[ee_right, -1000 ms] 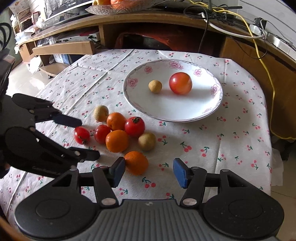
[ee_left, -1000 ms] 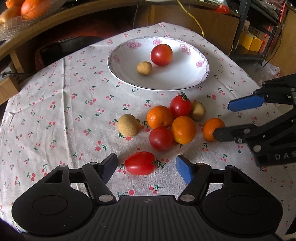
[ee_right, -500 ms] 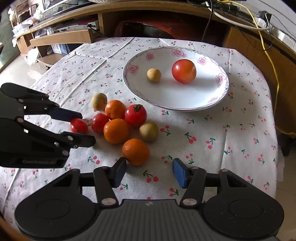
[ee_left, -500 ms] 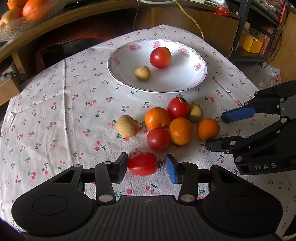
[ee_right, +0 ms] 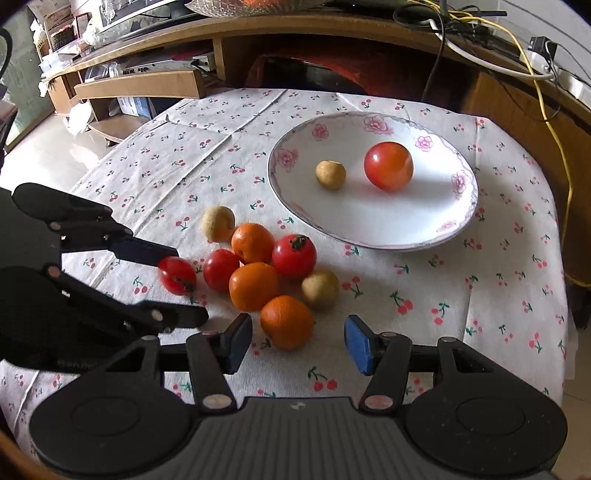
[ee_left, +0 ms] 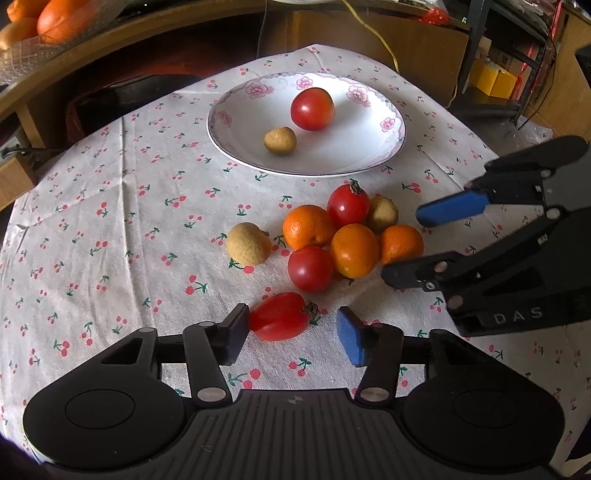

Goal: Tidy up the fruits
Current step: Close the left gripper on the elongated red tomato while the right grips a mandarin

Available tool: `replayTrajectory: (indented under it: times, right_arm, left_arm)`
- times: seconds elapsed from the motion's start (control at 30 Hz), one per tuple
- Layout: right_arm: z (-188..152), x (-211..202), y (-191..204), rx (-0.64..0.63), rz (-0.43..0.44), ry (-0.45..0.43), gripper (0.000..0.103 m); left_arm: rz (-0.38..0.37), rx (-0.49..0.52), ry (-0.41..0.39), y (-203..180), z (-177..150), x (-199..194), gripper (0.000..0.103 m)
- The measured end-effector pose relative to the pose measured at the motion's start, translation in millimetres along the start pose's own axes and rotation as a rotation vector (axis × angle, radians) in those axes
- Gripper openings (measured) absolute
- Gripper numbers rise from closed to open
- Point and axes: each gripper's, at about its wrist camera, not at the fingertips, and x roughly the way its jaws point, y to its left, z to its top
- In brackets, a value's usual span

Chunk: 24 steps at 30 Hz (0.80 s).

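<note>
A white flowered plate at the back of the cherry-print table holds a round tomato and a small longan. In front lies a cluster of oranges, tomatoes and longans. My left gripper is open around an oblong red tomato; the left pad touches it, the right pad stands apart. My right gripper is open around the nearest orange, without touching it.
A wooden desk runs behind the table with cables hanging over it. A glass bowl of oranges stands on it at the left. The table edge drops off at the right.
The left gripper's fingers have narrowed around the oblong tomato, and its left pad now touches it. The right gripper has shifted so that the nearest orange lies between its fingers.
</note>
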Motion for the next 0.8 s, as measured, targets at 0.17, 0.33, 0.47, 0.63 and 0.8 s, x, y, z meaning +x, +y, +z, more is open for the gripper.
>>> replayTrajectory:
  times: [0.17, 0.33, 0.47, 0.63, 0.8]
  right_arm:
    - [1.4, 7.2, 4.3, -0.01, -0.026, 0.011, 0.046]
    - [4.1, 5.6, 8.7, -0.005, -0.019, 0.015, 0.032]
    - [3.6, 3.8, 6.8, 0.006, -0.017, 0.024, 0.032]
    - [2.9, 1.7, 5.3, 0.017, -0.01, 0.029, 0.032]
    - [3.0, -2.3, 4.2, 0.026, -0.001, 0.021, 0.031]
  left_arm:
    - [0.017, -0.01, -0.001, 3.7, 0.1, 1.2, 0.065]
    - [0.004, -0.005, -0.002, 2.2, 1.1, -1.2, 0.05]
    - [-0.007, -0.018, 0.005, 3.9, 2.1, -1.5, 0.045]
    - [-0.014, -0.023, 0.012, 2.7, 1.9, -3.3, 0.044]
    - [-0.024, -0.023, 0.015, 0.4, 2.0, -5.0, 0.043]
